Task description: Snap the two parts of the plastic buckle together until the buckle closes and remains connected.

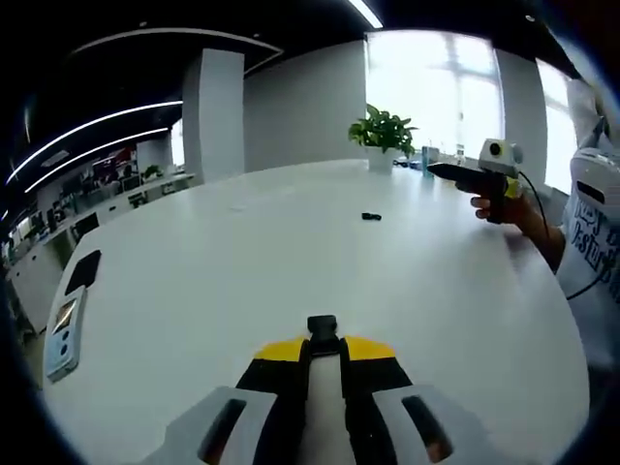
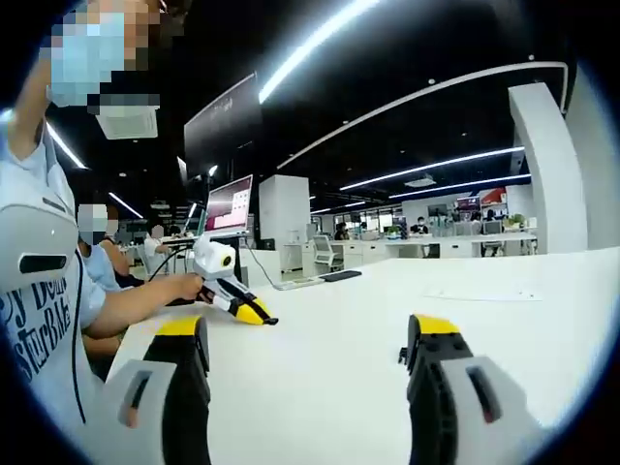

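Note:
My left gripper (image 1: pixel 323 354) is low over the white table (image 1: pixel 242 291) with its yellow-tipped jaws shut on a black buckle part (image 1: pixel 322 326) that sticks out past the tips. A second small black buckle part (image 1: pixel 371 216) lies loose on the table farther ahead. My right gripper (image 2: pixel 308 354) stands wide open above the table with nothing between its fingers (image 2: pixel 433 341). The right gripper (image 1: pixel 455 174) also comes in from the right in the left gripper view, held in a hand. In the right gripper view the left gripper (image 2: pixel 254 314) rests near the table at the left.
A potted plant (image 1: pixel 384 131) stands at the table's far edge. A handheld device (image 1: pixel 64 334) and a dark phone (image 1: pixel 83 271) lie near the left edge. A person's sleeve and white shirt (image 2: pixel 39 310) fill the left side. Flat dark items (image 2: pixel 320 279) lie farther back on the table.

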A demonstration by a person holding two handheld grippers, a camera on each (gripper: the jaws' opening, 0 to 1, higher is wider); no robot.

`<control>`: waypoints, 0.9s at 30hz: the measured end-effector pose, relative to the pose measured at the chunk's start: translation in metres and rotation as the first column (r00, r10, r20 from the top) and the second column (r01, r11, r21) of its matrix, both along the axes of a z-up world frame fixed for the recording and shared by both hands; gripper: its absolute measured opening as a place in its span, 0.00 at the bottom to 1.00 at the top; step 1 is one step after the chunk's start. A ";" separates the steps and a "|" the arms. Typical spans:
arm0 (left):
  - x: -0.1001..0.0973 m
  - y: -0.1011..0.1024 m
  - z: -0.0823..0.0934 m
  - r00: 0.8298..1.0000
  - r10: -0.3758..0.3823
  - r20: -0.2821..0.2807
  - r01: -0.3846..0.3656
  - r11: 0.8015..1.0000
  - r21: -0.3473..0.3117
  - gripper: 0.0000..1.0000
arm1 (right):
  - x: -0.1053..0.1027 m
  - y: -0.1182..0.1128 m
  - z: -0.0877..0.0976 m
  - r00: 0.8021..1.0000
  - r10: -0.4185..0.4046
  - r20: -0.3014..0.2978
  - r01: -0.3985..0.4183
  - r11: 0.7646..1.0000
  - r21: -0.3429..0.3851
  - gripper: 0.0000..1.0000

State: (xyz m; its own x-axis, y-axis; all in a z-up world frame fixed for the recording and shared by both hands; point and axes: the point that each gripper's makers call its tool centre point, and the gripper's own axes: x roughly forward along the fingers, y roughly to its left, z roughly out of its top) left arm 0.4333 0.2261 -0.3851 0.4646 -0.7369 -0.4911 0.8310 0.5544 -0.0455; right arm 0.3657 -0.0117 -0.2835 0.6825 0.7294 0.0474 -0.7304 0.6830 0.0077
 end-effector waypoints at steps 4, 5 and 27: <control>-0.004 -0.005 0.000 1.000 -0.030 0.001 0.030 1.000 0.000 0.12 | 0.000 0.001 -0.002 1.000 0.004 -0.003 -0.004 1.000 -0.013 0.85; -0.006 -0.006 0.000 0.999 -0.039 0.001 0.039 0.999 -0.001 0.12 | -0.001 0.002 -0.003 1.000 0.009 -0.003 -0.009 1.000 -0.014 0.85; -0.034 -0.034 0.001 0.978 -0.207 -0.026 0.207 0.978 -0.029 0.12 | -0.003 0.004 -0.007 1.000 0.029 -0.012 -0.029 0.999 -0.031 0.85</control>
